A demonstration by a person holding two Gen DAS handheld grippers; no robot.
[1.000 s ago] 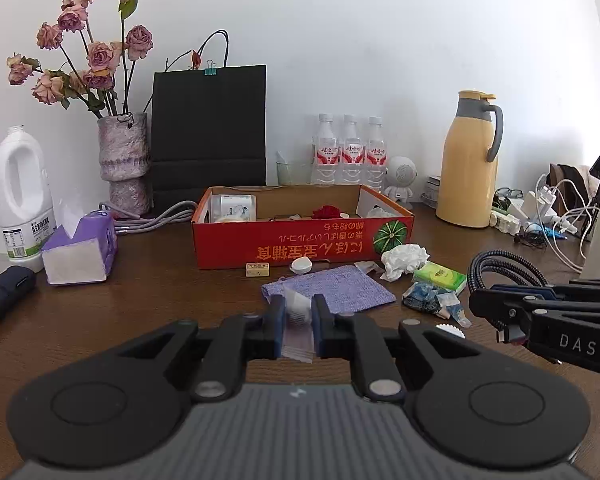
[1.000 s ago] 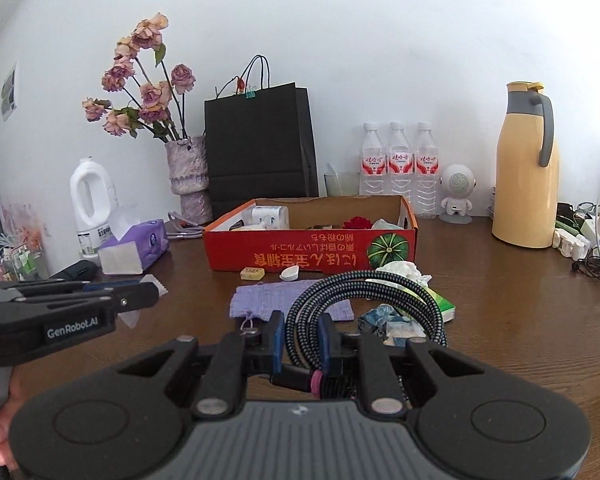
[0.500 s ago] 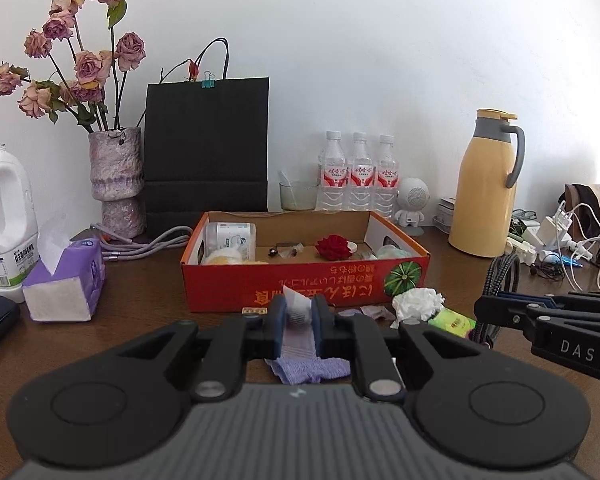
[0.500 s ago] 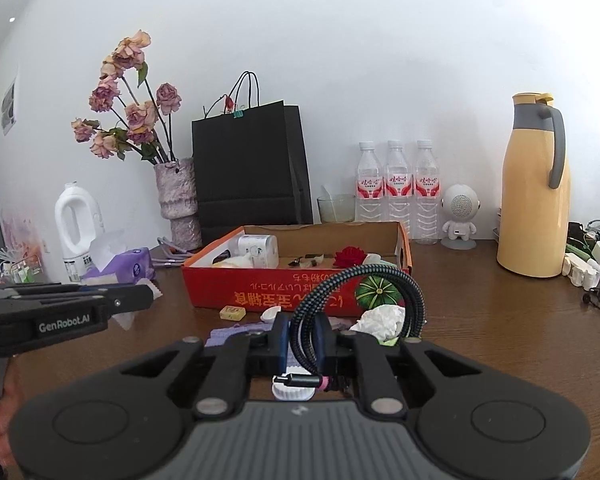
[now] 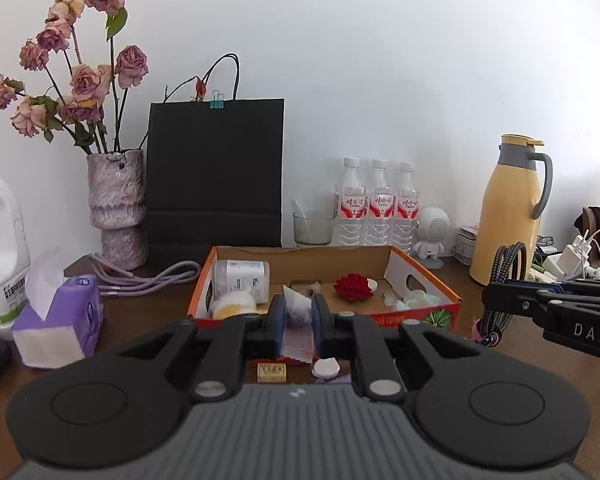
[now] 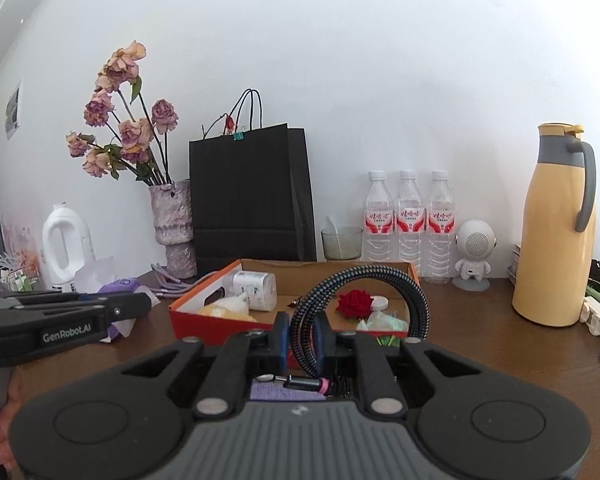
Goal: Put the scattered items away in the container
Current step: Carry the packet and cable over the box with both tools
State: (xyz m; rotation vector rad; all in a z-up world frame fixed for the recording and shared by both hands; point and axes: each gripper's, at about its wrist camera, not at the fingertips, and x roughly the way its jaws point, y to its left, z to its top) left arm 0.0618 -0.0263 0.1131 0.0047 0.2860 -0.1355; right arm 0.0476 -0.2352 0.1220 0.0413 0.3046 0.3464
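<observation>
Now both grippers hover just short of the red box [image 5: 416, 312]—left gripper [image 5: 298, 314] clamped on an upright packet [image 5: 298, 312], right gripper [image 6: 302, 330] pinching a looped braided cable [image 6: 380, 276]—the box lying straight ahead of each.

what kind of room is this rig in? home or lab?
Likely a home or small-office desk, not a lab: wooden table against a white wall, with dried roses in a vase, a yellow thermos jug and water bottles.
</observation>
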